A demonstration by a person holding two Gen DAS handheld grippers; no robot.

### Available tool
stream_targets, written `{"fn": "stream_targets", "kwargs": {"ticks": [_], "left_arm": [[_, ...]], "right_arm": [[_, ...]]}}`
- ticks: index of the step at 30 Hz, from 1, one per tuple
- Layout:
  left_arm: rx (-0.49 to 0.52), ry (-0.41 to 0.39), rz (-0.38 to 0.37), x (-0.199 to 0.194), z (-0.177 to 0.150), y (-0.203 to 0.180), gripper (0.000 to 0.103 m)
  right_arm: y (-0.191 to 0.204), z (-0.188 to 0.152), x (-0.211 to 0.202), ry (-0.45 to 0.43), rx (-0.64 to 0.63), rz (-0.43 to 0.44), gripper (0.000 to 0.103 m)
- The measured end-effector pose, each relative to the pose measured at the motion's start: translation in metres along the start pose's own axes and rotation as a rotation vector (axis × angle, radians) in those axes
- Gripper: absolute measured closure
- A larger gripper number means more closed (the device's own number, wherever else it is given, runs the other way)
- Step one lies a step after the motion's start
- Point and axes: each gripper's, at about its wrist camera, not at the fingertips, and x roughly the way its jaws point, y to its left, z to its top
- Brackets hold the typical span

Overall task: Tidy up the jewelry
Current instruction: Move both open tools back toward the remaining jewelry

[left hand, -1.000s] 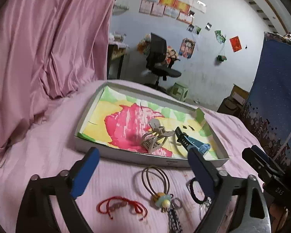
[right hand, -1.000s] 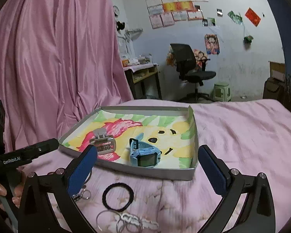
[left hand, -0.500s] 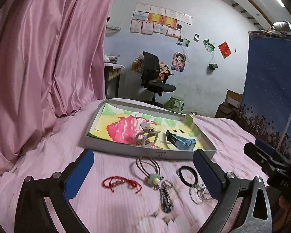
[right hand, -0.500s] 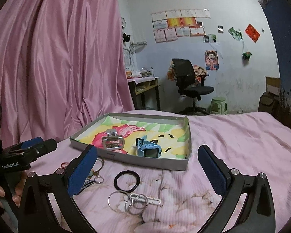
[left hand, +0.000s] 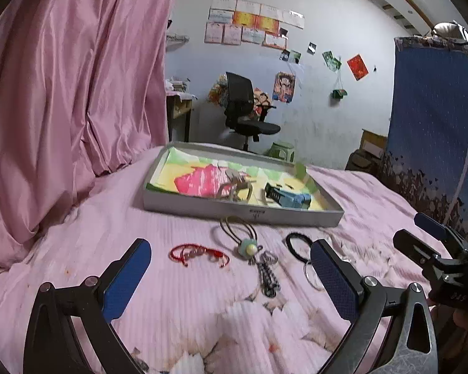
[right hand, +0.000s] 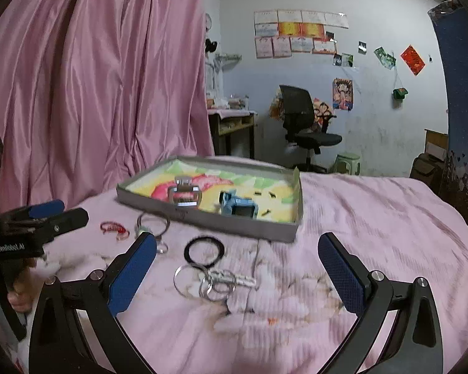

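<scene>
Meanwhile, a shallow grey tray point(left hand: 243, 210) with a bright painted lining sits on a pink bedspread point(right hand: 374, 218), holding a silver hair claw point(right hand: 184, 194) and, just beside it, a blue watch point(right hand: 238, 208). On the cover near the tray's front wall lie a red cord bracelet point(left hand: 198, 254), a brown hair tie with a bead point(left hand: 238, 233), a black hair band point(right hand: 204, 251), a beaded charm point(left hand: 268, 275) and a cluster of metal rings point(right hand: 209, 280). The left gripper point(left hand: 231, 277) and right gripper point(right hand: 237, 272) both hover above the bedspread with jaws spread wide, holding nothing. Open bedspread stretches to the tray's right; a pink curtain point(left hand: 62, 93) crowds the left edge.
</scene>
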Motion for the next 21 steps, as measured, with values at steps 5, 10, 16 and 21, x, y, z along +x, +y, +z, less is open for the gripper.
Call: {"fn": "stream_targets", "kwargs": {"ticks": [5,10,16,21], "left_arm": [[0.001,0.065,-0.009,0.006,-0.006,0.0,0.0],[0.014,0.146,-0.036,0.017,-0.009,0.001,0.0],[0.037,0.215,-0.076,0.029,-0.013,-0.004,0.002],[0.061,0.259,-0.107,0.037,-0.015,-0.01,0.017]], "right_arm": [[-0.002,-0.008,0.005,0.058,-0.013,-0.006,0.001],[-0.004,-0.014,0.019,0.155,-0.012,-0.019,0.001],[-0.005,-0.023,0.03,0.232,-0.008,-0.007,0.001],[-0.004,-0.027,0.038,0.278,-0.011,0.009,0.001]]}}
